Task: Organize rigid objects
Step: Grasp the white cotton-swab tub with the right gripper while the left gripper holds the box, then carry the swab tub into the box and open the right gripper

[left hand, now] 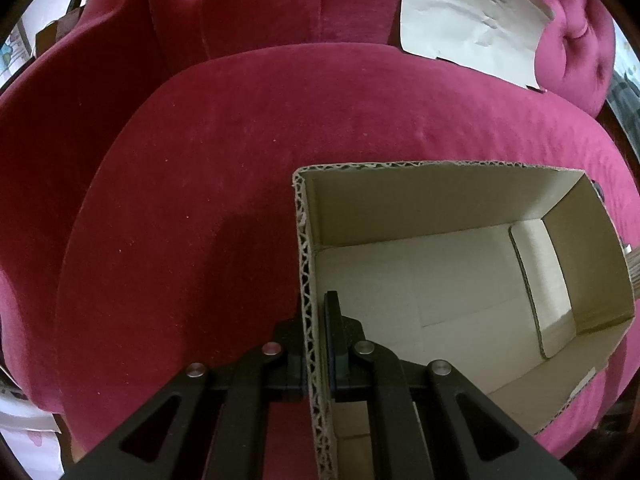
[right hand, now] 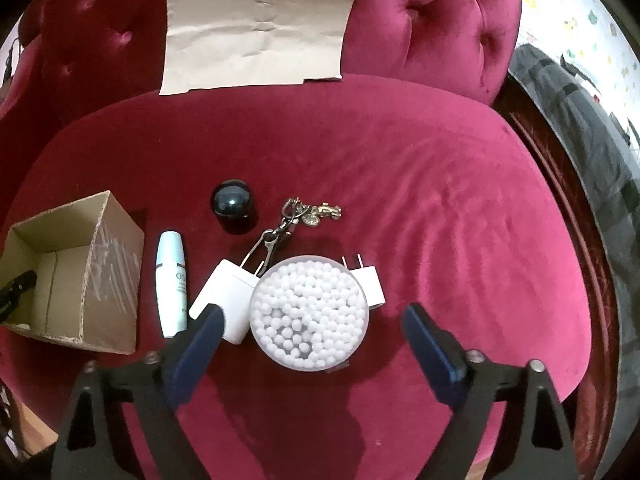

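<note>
An open cardboard box with nothing in it sits on the red velvet seat. My left gripper is shut on the box's near left wall, one finger inside and one outside. In the right wrist view the same box stands at the far left. My right gripper is open, its blue pads on either side of a round clear tub of cotton swabs without touching it. Around the tub lie a white tube, a white charger, a small white plug, a keychain and a black domed bottle.
A creased sheet of brown paper leans on the tufted backrest and also shows in the left wrist view. The seat cushion is bare to the right of the objects. A dark wooden frame edge runs along the right.
</note>
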Available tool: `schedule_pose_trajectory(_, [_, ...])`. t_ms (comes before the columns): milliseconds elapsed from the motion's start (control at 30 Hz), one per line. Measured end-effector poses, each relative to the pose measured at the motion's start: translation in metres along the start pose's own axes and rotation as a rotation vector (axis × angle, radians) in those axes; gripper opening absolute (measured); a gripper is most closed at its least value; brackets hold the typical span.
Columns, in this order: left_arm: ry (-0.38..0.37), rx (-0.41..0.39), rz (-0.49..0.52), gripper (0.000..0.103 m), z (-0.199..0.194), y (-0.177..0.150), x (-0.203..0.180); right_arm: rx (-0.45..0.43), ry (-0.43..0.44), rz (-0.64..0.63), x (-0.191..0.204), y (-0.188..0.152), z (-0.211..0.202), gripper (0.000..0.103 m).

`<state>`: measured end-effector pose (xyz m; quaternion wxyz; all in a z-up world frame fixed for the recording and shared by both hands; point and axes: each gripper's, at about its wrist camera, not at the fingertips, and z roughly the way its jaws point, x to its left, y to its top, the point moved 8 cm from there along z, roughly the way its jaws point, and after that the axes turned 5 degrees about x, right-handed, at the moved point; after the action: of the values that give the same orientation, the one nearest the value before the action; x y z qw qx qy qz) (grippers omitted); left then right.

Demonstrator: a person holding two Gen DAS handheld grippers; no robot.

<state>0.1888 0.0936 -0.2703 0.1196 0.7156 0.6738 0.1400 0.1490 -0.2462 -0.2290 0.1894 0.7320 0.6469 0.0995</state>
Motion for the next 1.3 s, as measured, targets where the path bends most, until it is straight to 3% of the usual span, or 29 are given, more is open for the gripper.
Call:
schedule_pose_trajectory(67, [-0.003,-0.004,-0.004,0.006,-0.001,-0.001,0.001,0.000,-0.002,0.007,-0.001,0.000,0.001,0.084])
schedule_pose_trajectory(200, [-0.009,-0.008,-0.013,0.006,-0.001,-0.002,0.001,0.012,0.007,0.012,0.002,0.000,0.003,0.058])
schedule_pose_trajectory(867, [-0.010,-0.004,-0.030,0.006,-0.004,-0.007,0.008,-0.003,0.020,0.070,0.001,0.001,-0.014,0.058])
schedule_pose_trajectory(1300, [-0.005,-0.004,-0.009,0.006,-0.004,-0.004,0.005,-0.107,0.048,0.042,0.026,0.017,-0.064,0.058])
